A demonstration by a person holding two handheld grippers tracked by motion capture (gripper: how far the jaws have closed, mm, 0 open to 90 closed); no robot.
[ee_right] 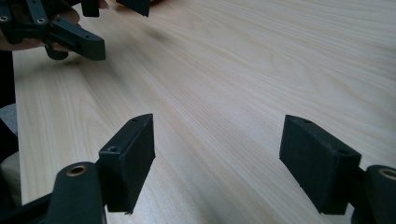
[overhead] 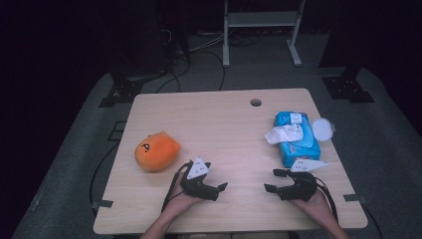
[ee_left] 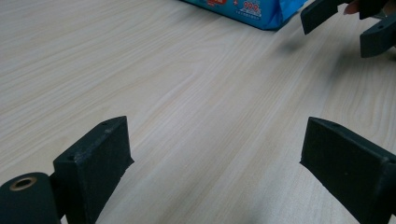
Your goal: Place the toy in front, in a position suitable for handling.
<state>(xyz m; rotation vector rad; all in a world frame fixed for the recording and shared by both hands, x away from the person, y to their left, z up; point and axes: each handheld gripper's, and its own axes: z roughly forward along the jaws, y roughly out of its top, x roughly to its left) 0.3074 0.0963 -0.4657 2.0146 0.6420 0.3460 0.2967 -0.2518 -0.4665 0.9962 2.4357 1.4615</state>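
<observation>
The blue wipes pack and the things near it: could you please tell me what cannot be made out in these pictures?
- Blue wipes pack: print too small to read in the high view; the left gripper view's top edge cuts off all but its corner.
- Round white thing beside it: too small to identify, partly behind the pack.
- Orange plush: far side hidden by its own body.

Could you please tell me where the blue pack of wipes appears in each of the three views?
High view: the pack of wipes lies at the table's right edge, beyond the right gripper.
Left gripper view: its blue corner is at the top, centre-right.
Right gripper view: not in it.
Shared landmark: the pale wooden table.
</observation>
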